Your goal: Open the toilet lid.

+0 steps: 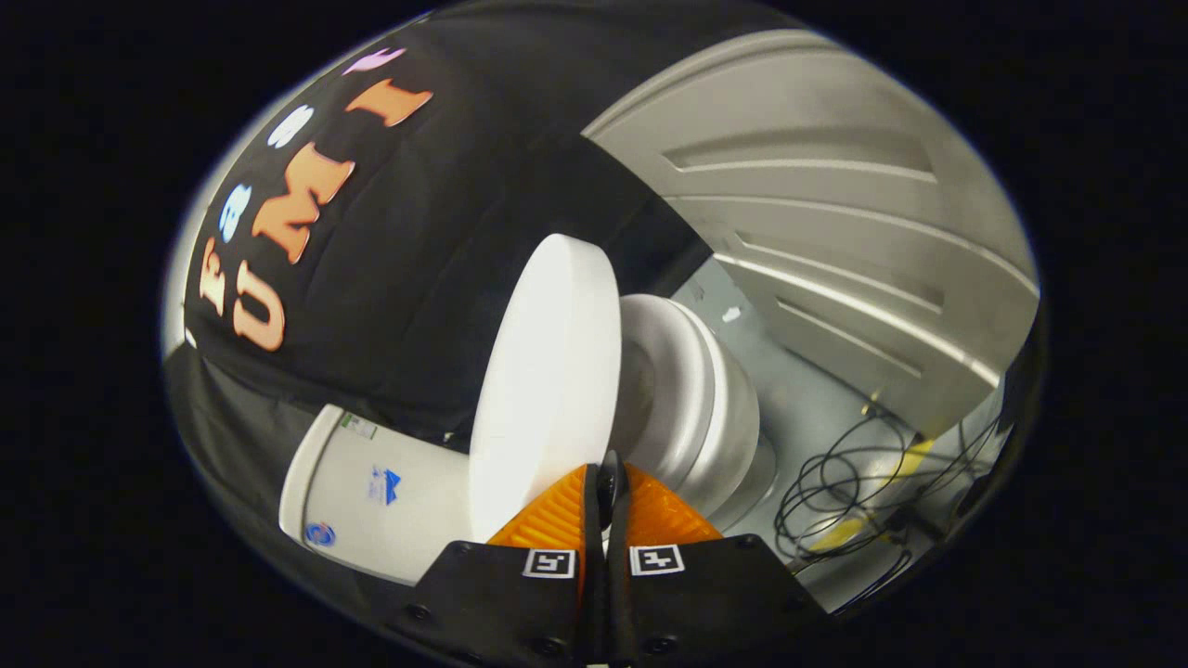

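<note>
The white toilet lid stands lifted well away from the seat, with a wide gap between the two. Behind the lid is the white tank, and the bowl lies beyond the seat. My gripper is shut, its fingers pressed together with nothing between them. The fingertips sit right at the lid's near rim, on the side that faces the seat. Whether they touch the rim I cannot tell.
A ribbed grey metal wall panel runs behind the toilet. Loose black cables with yellow tape lie on the grey floor beside the bowl. Black cloth hangs behind the tank.
</note>
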Tool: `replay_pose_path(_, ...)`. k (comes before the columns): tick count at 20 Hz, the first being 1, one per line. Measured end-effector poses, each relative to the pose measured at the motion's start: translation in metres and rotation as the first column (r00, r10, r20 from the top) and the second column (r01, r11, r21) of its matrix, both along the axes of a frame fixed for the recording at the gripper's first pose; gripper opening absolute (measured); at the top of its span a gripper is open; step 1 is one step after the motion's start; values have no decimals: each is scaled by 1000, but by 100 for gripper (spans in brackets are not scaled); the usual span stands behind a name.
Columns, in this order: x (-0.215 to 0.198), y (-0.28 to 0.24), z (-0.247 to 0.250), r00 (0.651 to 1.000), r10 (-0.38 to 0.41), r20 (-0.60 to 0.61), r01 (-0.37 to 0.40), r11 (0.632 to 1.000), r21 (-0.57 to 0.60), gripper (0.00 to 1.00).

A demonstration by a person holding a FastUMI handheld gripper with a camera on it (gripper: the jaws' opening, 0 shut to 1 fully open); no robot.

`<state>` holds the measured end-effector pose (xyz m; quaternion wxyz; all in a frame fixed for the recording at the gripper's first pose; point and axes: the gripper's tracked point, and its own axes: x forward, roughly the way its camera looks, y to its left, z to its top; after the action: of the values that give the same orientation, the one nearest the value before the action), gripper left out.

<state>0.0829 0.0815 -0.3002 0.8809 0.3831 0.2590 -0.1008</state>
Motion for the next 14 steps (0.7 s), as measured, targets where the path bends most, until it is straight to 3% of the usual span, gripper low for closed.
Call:
replay_pose_path(3, 2, 14, 31, 999, 45, 27, -41, 991, -130, 8)
replay_pose_path(8, 6, 27, 57, 996, 79, 33, -69, 967, -246, 8)
replay_pose_path(14, 9, 49, 89, 993, 115, 22, -98, 915, -392, 8)
